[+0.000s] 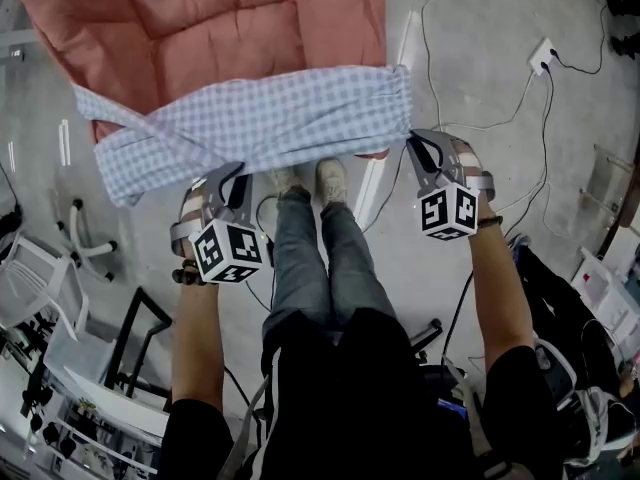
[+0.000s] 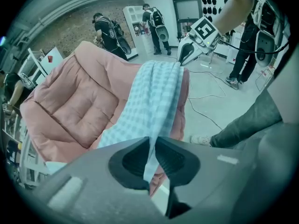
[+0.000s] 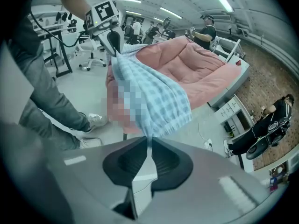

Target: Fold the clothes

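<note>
A light blue checked shirt (image 1: 262, 118) hangs stretched between my two grippers, over the near edge of a pink quilted cushion (image 1: 215, 28). My left gripper (image 1: 236, 173) is shut on the shirt's left edge, and the cloth (image 2: 152, 106) runs up from between its jaws. The right gripper (image 1: 412, 140) is shut on the gathered right corner of the shirt (image 3: 154, 101). A loose sleeve (image 1: 125, 173) droops at the left end. Each gripper shows in the other's view: the right gripper (image 2: 184, 55) and the left gripper (image 3: 114, 43).
My legs and shoes (image 1: 305, 183) stand on the grey floor right below the shirt. Cables (image 1: 500, 108) and a power strip (image 1: 543, 56) lie on the floor at right. A white office chair (image 1: 35, 278) and racks stand at lower left. People work at benches in the background (image 2: 110, 31).
</note>
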The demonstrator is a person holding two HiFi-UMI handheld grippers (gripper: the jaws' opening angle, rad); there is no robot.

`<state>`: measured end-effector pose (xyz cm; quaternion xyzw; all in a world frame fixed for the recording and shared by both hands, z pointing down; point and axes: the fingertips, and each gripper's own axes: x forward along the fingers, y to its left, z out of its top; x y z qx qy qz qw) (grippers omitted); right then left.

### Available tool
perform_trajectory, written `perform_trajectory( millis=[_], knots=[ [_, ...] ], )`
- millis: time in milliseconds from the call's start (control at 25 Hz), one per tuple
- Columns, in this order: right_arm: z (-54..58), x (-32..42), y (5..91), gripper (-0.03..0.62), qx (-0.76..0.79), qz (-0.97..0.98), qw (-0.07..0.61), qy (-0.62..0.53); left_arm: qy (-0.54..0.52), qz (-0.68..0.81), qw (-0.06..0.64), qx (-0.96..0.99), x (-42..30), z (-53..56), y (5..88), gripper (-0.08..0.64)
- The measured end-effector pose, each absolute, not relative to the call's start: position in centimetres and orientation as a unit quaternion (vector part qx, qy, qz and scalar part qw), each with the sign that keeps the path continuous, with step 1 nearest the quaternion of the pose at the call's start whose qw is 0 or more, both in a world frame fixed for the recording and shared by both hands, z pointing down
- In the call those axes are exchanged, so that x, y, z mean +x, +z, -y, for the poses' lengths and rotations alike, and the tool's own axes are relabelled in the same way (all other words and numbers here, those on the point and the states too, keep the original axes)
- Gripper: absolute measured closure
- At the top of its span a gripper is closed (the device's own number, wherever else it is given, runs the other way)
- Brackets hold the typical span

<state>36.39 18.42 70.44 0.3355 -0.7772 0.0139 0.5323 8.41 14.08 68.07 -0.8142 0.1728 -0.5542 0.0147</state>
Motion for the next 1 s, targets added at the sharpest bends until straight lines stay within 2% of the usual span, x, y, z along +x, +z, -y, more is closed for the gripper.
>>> perform_trajectory(
  millis=[200, 520, 720, 1000],
  knots=[
    [-18.5, 35.7, 70.8, 0.557, 0.334, 0.776, 0.534, 0.001, -0.554, -0.165, 0.006, -0.816, 8.3, -14.4, 69.2, 0.463],
    [-18.5, 34.6, 71.4, 0.544, 0.318, 0.777, 0.543, -0.009, -0.558, -0.117, -0.014, -0.822, 9.1, -15.2, 71.2, 0.328],
    [-19.9, 34.2, 71.7, 0.468, 0.295, 0.776, 0.557, 0.013, -0.550, -0.118, -0.021, -0.827, 9.1, -15.7, 71.2, 0.305],
    [-19.1, 35.5, 68.3, 0.456, 0.333, 0.778, 0.530, 0.050, -0.538, -0.131, -0.041, -0.832, 9.2, -15.0, 71.2, 0.302]
  ],
)
